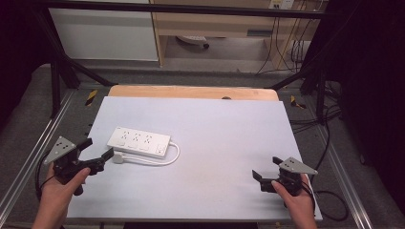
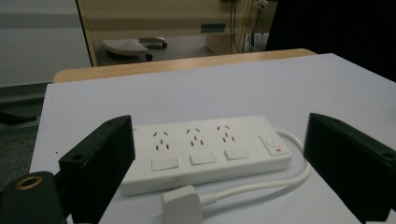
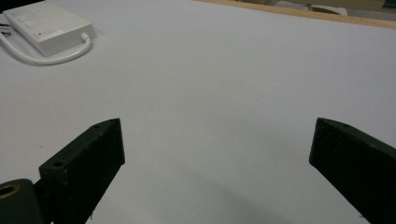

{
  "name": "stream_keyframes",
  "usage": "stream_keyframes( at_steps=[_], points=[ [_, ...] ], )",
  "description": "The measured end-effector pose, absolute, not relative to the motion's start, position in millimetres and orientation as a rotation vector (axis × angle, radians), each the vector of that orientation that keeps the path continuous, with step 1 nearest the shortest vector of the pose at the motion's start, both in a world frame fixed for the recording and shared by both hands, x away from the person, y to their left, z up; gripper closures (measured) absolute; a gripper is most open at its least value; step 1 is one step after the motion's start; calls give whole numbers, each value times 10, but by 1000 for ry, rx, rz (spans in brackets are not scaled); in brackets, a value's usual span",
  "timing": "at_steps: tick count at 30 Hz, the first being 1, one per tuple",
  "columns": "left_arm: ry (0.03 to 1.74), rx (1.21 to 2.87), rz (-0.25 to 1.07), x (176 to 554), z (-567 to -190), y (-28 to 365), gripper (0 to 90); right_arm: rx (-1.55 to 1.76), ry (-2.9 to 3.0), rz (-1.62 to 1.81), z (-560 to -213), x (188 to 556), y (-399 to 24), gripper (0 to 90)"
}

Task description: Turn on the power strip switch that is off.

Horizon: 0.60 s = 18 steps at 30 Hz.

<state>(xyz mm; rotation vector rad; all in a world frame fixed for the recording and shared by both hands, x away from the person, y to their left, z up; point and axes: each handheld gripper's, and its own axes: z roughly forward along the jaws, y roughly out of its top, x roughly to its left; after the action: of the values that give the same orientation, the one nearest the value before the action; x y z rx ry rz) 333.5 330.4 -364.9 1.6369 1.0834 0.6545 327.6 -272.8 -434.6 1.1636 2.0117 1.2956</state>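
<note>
While both grippers' jaws gape empty, power strip (image 1: 138, 142) lengthwise left-to-right, switch end rightward, plug (image 1: 118, 159) beside left gripper (image 1: 99, 153).

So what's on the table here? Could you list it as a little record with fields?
surface: pale sheet over a wooden table
main item: white power strip, three sockets, lying flat
its cable: white cord loops round to a white plug lying unplugged beside the strip
left gripper: open, close to the plug, holding nothing
right gripper: open, over bare sheet, away from the strip
</note>
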Motion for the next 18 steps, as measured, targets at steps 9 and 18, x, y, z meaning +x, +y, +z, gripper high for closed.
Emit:
stream_keyframes(
  at_steps=[9,18],
  points=[
    [1095,1628,640,3446,-3666,3309,95,1169,2008,1299,-4343,3270,-2735,37],
    [1107,1636,652,3577,-3653,3302,125,1166,2009,1297,-4344,3271,-2736,37]
  ],
)
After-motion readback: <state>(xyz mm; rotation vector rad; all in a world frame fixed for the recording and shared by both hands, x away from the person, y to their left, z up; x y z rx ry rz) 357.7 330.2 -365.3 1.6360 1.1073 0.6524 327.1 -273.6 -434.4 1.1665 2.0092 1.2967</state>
